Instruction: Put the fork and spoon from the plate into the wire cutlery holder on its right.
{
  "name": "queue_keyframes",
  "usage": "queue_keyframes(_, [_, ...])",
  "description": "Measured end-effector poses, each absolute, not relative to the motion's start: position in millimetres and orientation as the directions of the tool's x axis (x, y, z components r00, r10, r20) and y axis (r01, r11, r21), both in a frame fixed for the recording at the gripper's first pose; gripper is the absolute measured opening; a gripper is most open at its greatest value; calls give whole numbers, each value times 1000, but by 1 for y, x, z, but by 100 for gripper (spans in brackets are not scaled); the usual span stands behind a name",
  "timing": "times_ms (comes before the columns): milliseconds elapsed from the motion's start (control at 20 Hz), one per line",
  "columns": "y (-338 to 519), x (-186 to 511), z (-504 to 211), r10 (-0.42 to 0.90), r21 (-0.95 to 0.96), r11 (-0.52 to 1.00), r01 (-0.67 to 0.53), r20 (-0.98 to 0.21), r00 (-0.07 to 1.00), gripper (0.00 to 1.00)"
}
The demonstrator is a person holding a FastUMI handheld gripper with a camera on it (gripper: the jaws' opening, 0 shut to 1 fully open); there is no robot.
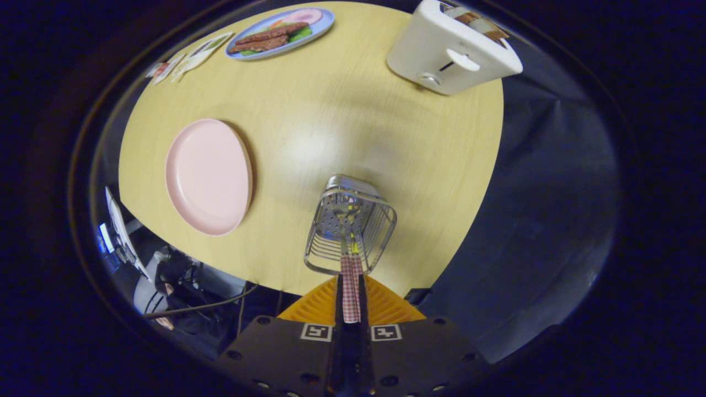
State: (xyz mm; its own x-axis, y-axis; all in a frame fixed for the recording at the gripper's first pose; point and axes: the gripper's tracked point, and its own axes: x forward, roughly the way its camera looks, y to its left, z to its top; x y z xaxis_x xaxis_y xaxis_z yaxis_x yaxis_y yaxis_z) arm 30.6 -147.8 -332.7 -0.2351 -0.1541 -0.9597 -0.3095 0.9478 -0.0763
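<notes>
Farthest left on the pale yellow wooden round table (386, 143), a few printed paper cards (190, 55) lie near the far edge, with a light blue oval plate of toy food (280, 32) (brown strips, green leaves and a pink slice) just beside them. Nearer, well left of the claw, sits the pink round plastic plate (208, 176), bare of cutlery, its near rim close to the table's edge. Below that edge, dark cables (204, 306) and some equipment show, too blurred to make out.

Toward the middle, just ahead of the fingers, stands the shiny wire cutlery holder (351, 223) with a perforated metal back, well to the right of the pink plate and tilted as the lens sees it. A piece of cutlery with a red-and-white checked handle (351, 289) runs straight forward from between the fingers into the holder; its metal head (345, 212) is inside the basket (whether it is the fork or the spoon cannot be told, though the head looks rounded). The gripper (351, 295) is drawn in tight, both fingers pressing the checked handle between them, right at the holder's near rim.

At the far right of the table stands a white boxy toaster (452, 52) with slices of bread in its slots, well apart from the holder.
</notes>
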Motion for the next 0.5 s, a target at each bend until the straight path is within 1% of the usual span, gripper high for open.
queue_keyframes(50, [-144,34,-329,-138,-74,949,-307,-972,-190,15])
queue_keyframes(100, [-138,35,-327,-117,-70,950,-304,-983,-140,16])
queue_keyframes(150, [-131,39,-324,-96,-68,948,-311,-993,-75,23])
queue_keyframes(200, [-129,47,-319,-97,-95,946,-309,-995,9,26])
queue_keyframes(250, [-124,54,-314,-89,-114,948,-297,-991,96,33])
queue_keyframes(350, [-110,57,-291,-59,-128,952,-279,-968,244,35])
queue_keyframes(450, [-90,56,-269,-30,-138,955,-262,-925,379,39])
queue_keyframes(500, [-81,55,-257,-17,-146,955,-260,-897,442,40])
